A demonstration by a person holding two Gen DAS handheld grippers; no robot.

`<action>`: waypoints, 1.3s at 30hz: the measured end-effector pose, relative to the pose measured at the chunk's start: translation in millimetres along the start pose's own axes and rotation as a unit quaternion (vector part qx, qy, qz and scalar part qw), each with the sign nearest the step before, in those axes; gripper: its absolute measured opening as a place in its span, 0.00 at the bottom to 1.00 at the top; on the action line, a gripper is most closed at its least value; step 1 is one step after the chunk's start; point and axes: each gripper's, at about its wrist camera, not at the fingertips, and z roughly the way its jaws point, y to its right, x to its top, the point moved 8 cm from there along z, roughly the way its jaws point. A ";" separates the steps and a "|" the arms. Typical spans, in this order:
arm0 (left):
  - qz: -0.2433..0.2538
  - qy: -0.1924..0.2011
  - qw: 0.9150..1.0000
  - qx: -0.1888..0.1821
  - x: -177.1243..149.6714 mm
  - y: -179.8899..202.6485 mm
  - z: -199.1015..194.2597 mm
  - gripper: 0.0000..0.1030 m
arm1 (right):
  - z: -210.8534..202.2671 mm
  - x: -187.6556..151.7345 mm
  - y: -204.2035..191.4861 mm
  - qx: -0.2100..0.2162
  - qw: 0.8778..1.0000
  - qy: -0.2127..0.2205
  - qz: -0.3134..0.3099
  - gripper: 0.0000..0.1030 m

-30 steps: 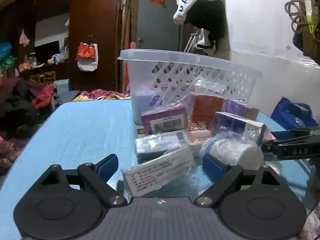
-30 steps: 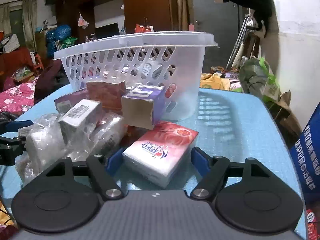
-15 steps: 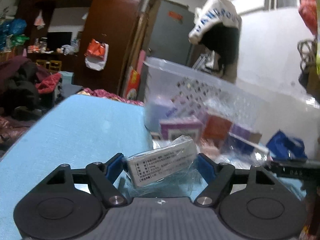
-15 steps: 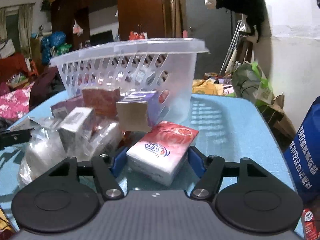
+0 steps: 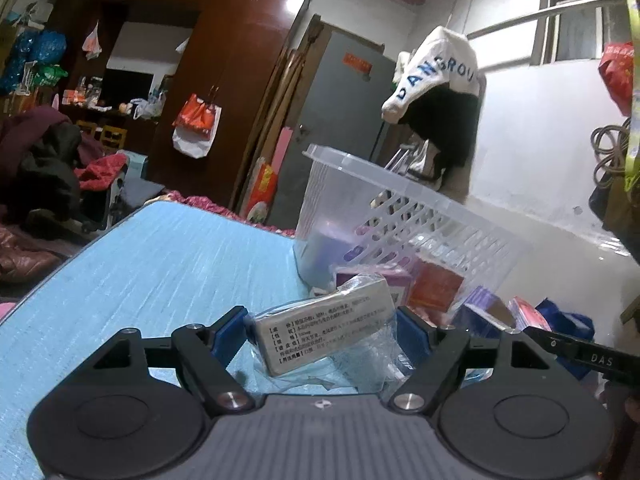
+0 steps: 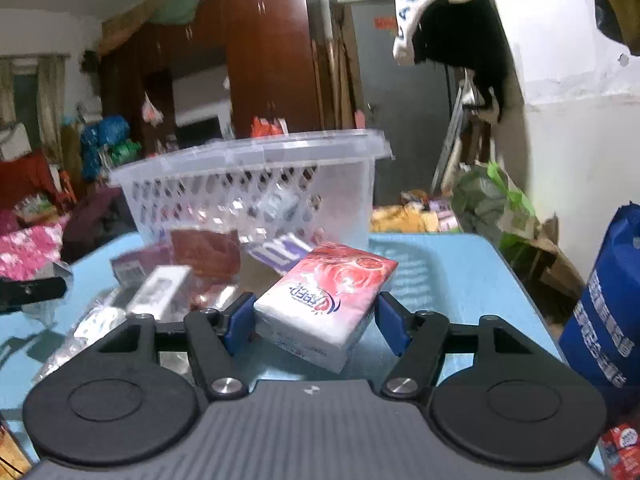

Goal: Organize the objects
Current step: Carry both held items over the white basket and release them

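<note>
- On the blue table (image 5: 160, 264), the left gripper (image 5: 320, 330) has its blue pads pressed against the two ends of a flat white packet in clear wrap (image 5: 326, 328), and the packet sits tilted, its far end higher.
- At about one o'clock from that packet stands the clear plastic basket (image 5: 404, 220), leaning in this view, with purple things showing dimly through its latticed wall.
- Just in front of the basket lie a purple box (image 5: 394, 280) and an orange-red box (image 5: 436, 288), close together, and further toward three o'clock a purple carton (image 5: 484, 310).
- At three o'clock of the left wrist view a black bar marked DAS (image 5: 588, 356) reaches in from the edge.
- In the right wrist view, the right gripper (image 6: 314, 318) pinches a red and white tissue pack (image 6: 326, 296) from both sides; the pack points toward one o'clock.
- Beyond it at twelve o'clock is the same basket (image 6: 248, 160), upright here, its rim well above the pile.
- At ten o'clock of the tissue pack sit a dark red box (image 6: 204, 256), a white box (image 6: 160, 292) and crinkled clear wrapping; the purple carton (image 6: 280, 254) lies just behind the pack, touching or nearly so, I cannot tell which.
- At four o'clock a blue bag (image 6: 604, 320) stands off the table's edge.
</note>
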 end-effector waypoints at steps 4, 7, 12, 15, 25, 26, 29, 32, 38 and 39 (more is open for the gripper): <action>0.001 0.006 1.000 -0.004 1.2 -0.8 -2.2 0.79 | -4.7 2.1 1.3 0.002 1.000 0.020 0.008 0.66; 0.004 0.002 1.000 -0.003 1.0 -1.1 -1.3 0.79 | -5.0 3.0 2.0 0.006 1.000 0.024 0.014 0.66; 0.003 0.005 1.000 -0.003 0.4 -1.9 -1.7 0.79 | -5.6 3.8 1.3 0.006 0.999 0.030 0.017 0.66; 0.002 0.010 1.000 -0.006 0.2 -2.4 -4.1 0.79 | -7.8 4.2 2.5 0.014 0.999 0.036 0.025 0.66; 0.018 0.018 0.999 -0.019 0.5 4.9 -7.8 0.79 | -7.5 5.5 0.7 0.024 0.999 0.040 0.027 0.66; 0.017 0.018 0.999 -0.020 0.6 4.7 -8.3 0.79 | -7.7 5.6 0.9 0.025 0.998 0.042 0.028 0.66; 0.018 0.021 0.999 -0.019 1.7 4.1 -8.8 0.79 | -7.8 5.5 1.3 0.028 0.998 0.040 0.030 0.66; 0.020 0.027 0.999 -0.022 2.6 5.0 -11.3 0.79 | -7.6 5.2 0.1 0.027 0.999 0.039 0.026 0.66; 0.038 0.056 0.997 -0.044 14.0 16.5 -25.0 0.79 | -19.5 12.1 -1.2 0.031 0.997 0.066 0.020 0.66; 0.041 0.064 0.996 -0.049 22.4 21.1 -28.8 0.79 | -26.8 17.9 -4.0 0.038 0.996 0.080 0.016 0.66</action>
